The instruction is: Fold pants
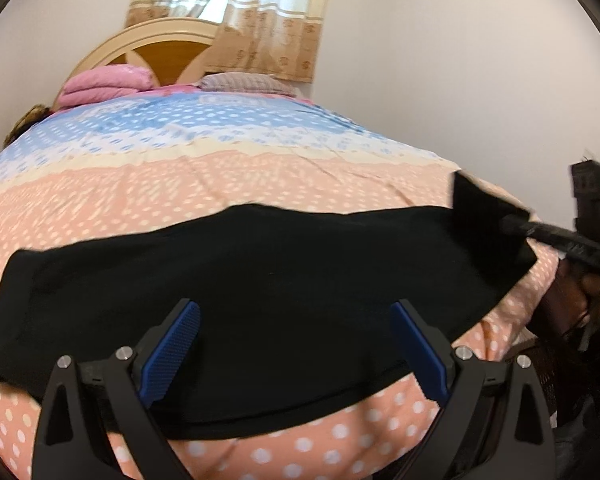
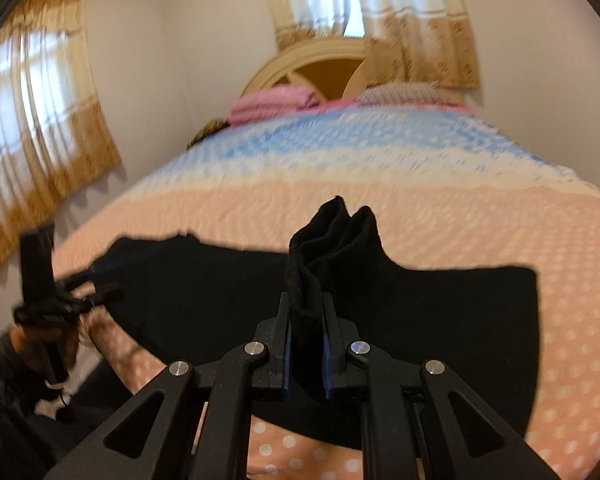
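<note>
The black pants (image 1: pixel 260 280) lie flat across the near end of the bed. My left gripper (image 1: pixel 294 320) is open, its blue pads (image 1: pixel 176 348) spread wide just above the cloth near its front edge. My right gripper (image 2: pixel 306 320) is shut on a bunched fold of the pants (image 2: pixel 332 248), which stands up between the pads while the rest lies spread (image 2: pixel 460 312). In the left wrist view the right gripper (image 1: pixel 516 224) holds a lifted corner at the pants' right end. In the right wrist view the left gripper (image 2: pixel 100 280) shows at the left, blurred.
The bed (image 1: pixel 220 184) has a pink and blue polka-dot cover. Pink folded bedding (image 1: pixel 104 84) and a pillow (image 1: pixel 244 80) lie by the wooden headboard (image 1: pixel 168 52). Curtained windows (image 2: pixel 32 120) are on the walls. The bed's edge drops off at the right (image 1: pixel 540 320).
</note>
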The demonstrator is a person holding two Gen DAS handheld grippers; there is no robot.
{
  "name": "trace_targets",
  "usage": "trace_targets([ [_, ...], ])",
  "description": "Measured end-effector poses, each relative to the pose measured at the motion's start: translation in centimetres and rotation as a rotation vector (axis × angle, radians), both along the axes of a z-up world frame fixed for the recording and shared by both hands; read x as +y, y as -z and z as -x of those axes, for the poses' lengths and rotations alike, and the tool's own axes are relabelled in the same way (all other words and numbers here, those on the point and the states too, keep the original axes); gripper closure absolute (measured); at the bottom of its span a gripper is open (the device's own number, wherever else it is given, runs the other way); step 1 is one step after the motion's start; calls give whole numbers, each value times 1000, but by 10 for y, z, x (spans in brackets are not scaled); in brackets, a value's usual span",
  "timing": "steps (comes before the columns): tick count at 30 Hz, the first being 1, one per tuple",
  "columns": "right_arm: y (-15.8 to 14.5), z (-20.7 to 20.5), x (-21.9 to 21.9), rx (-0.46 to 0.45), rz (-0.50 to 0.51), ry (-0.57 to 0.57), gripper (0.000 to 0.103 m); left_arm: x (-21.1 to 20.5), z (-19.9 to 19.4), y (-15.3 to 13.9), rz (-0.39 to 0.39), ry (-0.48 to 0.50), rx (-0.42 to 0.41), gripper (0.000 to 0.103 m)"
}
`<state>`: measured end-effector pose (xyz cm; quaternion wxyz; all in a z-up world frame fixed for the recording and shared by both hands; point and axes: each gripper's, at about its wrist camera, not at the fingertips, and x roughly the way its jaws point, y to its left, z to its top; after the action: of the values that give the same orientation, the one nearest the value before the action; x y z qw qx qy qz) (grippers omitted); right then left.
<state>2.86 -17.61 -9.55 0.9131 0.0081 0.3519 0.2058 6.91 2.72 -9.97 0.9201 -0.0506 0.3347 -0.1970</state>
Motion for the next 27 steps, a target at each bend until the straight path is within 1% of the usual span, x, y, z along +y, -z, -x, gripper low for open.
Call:
trace_targets([
  [5, 24, -6, 7, 66, 41, -27, 91, -22, -5, -9, 7, 72, -5, 5],
  [8, 32, -9, 10, 125, 62, -52, 87, -40, -12, -14, 19, 120, -1, 5],
  [9, 30, -7, 8, 134, 48, -61, 78, -47, -15, -15, 18, 140, 0, 5],
  [10, 25, -3, 4, 137, 19, -78, 65, -53, -17, -16, 17, 155, 1, 5],
  [12, 16, 7, -4, 131, -10, -98, 55, -67, -25, -16, 30, 195, 18, 5],
  [15, 5, 21, -23, 99, -32, -85, 55, -87, -33, -17, 48, 246, 44, 5],
  [18, 3, 26, -51, 74, -74, -16, 55, -113, -39, -17, 55, 302, 75, 6],
  [19, 3, 26, -61, 68, -92, 10, 55, -119, -41, -17, 60, 314, 84, 8],
  [20, 3, 26, -71, 60, -117, 44, 55, -126, -42, -17, 61, 328, 93, 14],
  [22, 3, 24, -88, 47, -173, 101, 55, -140, -47, -15, 70, 352, 123, 20],
  [24, 1, 25, -98, 28, -213, 132, 55, -152, -53, -12, 79, 352, 149, 21],
  [26, -2, 26, -101, 5, -222, 138, 55, -163, -59, -9, 89, 360, 169, 34],
  [27, -4, 28, -101, -12, -227, 140, 55, -166, -61, -7, 95, 362, 182, 37],
])
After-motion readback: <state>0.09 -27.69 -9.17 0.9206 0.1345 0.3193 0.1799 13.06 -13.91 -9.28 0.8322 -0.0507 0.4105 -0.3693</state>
